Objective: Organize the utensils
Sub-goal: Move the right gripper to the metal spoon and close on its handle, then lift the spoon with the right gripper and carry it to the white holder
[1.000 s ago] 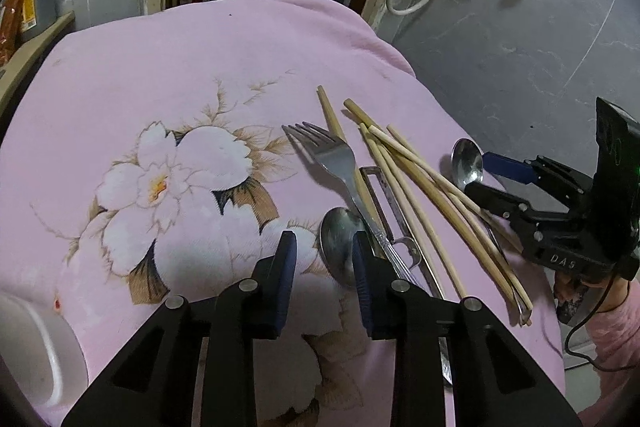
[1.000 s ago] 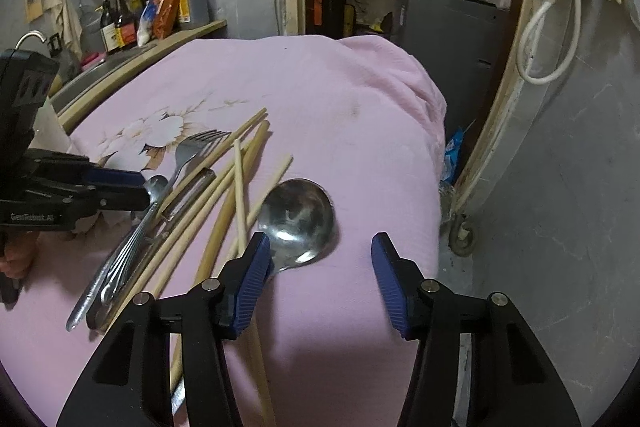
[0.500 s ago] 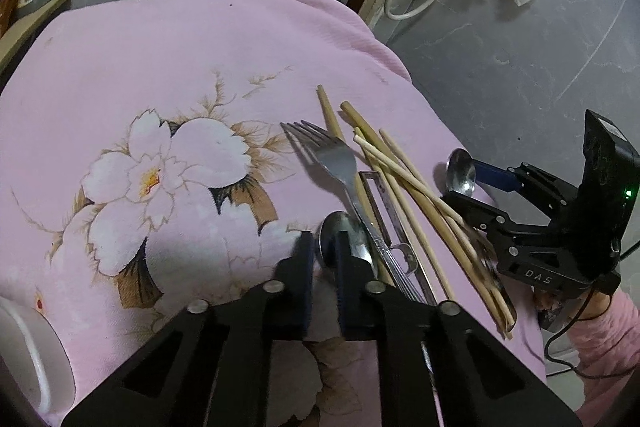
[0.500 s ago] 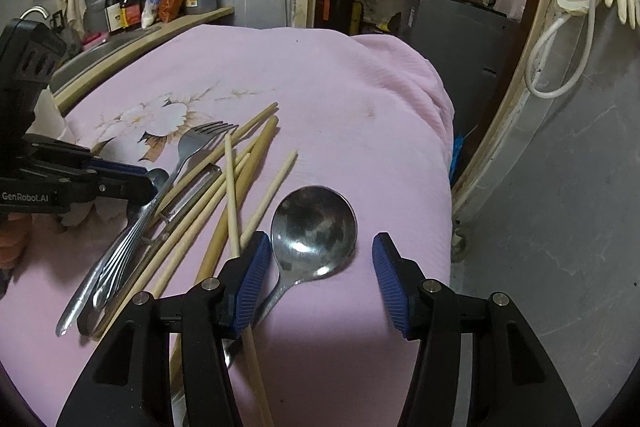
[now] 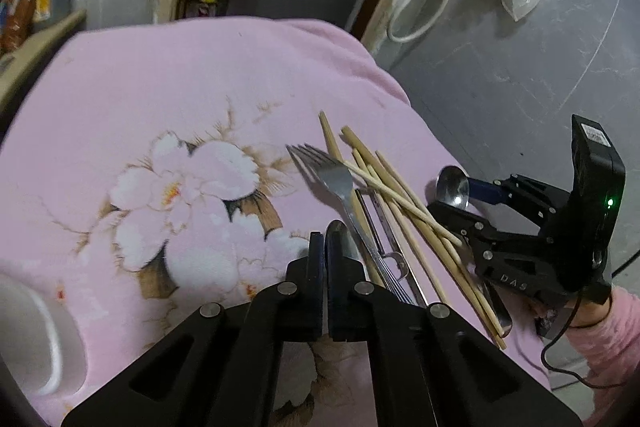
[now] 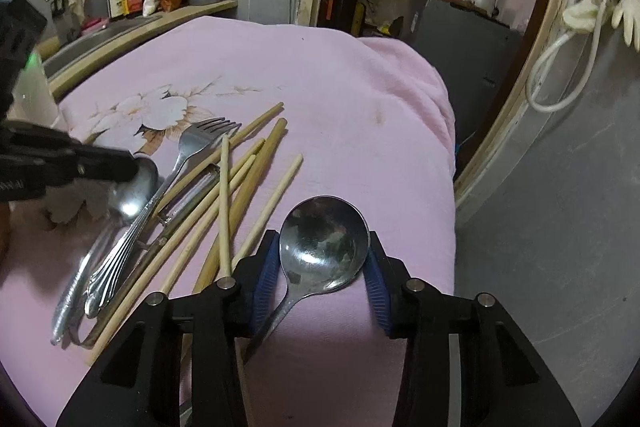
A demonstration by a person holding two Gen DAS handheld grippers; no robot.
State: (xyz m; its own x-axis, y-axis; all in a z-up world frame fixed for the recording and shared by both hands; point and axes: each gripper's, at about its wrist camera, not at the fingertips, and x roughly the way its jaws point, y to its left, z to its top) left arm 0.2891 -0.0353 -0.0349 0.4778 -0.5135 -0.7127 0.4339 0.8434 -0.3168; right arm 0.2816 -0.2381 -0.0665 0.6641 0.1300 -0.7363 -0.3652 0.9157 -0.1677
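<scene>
Sorting has barely begun, judging by the heap: the silver metal fork [image 6: 188, 151], the pale wooden chopsticks [image 6: 240, 187] and a flat steel peeler-like tool [image 6: 192, 195] all lie crossed over one another on the pink flower-printed cloth [image 5: 180, 75] that covers the table. No utensil sits in a holder or a tidy row anywhere in view. At the left edge of the left wrist view a white rounded container [image 5: 36, 327] shows; whether it is the destination cannot be told.

The left gripper [image 5: 323, 251] has its fingers pressed together on the rim of the small steel spoon [image 6: 132, 195] at the near-left side of the pile. The right gripper [image 6: 320, 263] is closing, its blue-padded fingers either side of the bowl of the large round steel spoon [image 6: 324, 239], which lies apart from the heap near the cloth's right edge; firm contact cannot be confirmed.

Both spoons look to be the first items taken, so nearly everything remains.
</scene>
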